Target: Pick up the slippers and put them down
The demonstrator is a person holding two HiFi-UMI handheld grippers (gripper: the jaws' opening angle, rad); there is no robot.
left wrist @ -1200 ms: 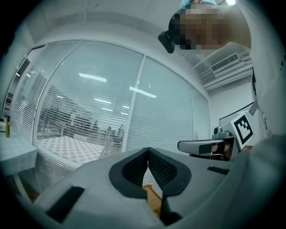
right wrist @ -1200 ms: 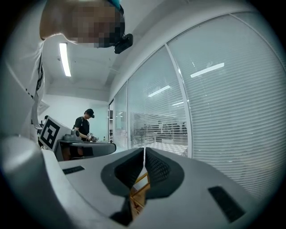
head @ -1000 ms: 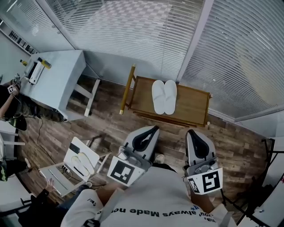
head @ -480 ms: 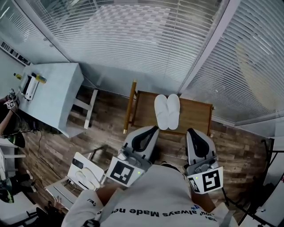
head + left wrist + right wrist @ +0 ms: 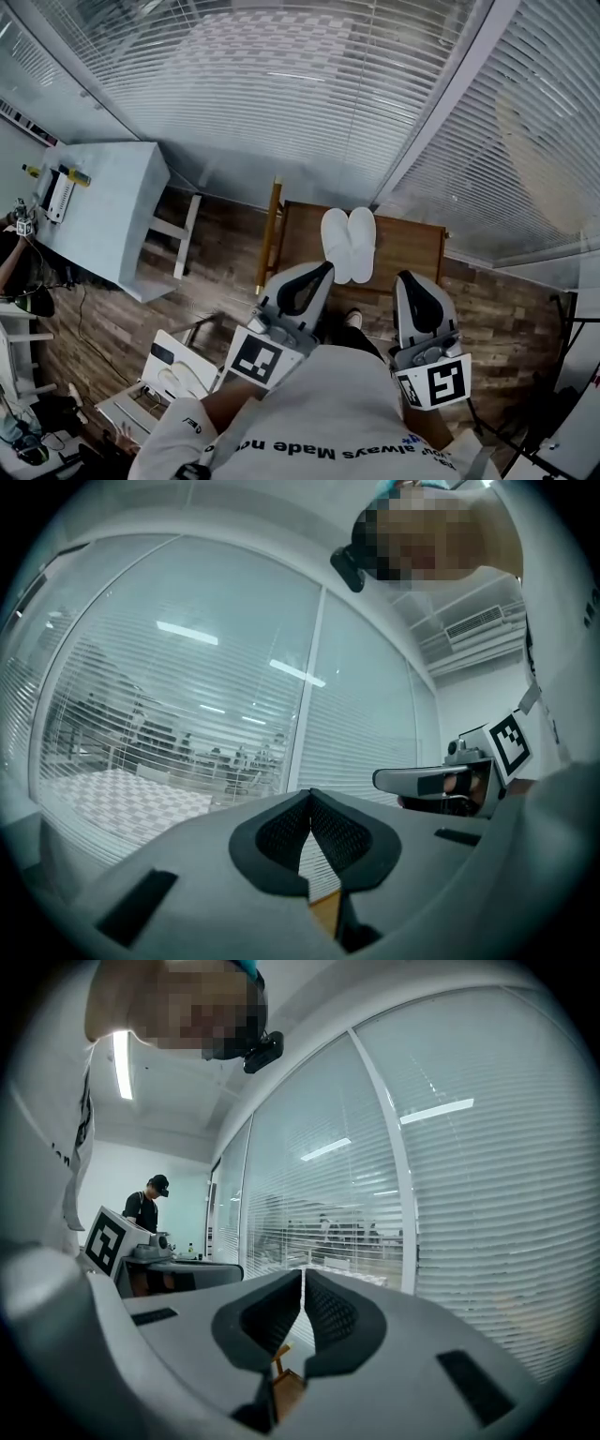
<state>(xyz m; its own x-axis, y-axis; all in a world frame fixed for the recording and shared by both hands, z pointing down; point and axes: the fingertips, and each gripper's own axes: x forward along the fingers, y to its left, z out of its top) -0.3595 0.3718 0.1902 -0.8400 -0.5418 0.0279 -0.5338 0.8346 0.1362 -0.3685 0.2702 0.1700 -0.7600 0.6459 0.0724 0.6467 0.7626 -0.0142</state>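
Nothing was picked up yet: the slippers (image 5: 348,244) lay side by side on the table (image 5: 417,246), untouched. The left gripper (image 5: 322,270) and right gripper (image 5: 406,278) hovered near its front edge, jaws together, empty. Grab, lift and set-down all remained.

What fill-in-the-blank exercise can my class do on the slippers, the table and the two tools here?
1. The wooden table holds ___ slippers.
2. The slippers are ___ in colour.
3. The jaws of the left tool and the right tool are both ___.
4. Between each tool's jaws there is ___.
Missing words: two; white; shut; nothing.
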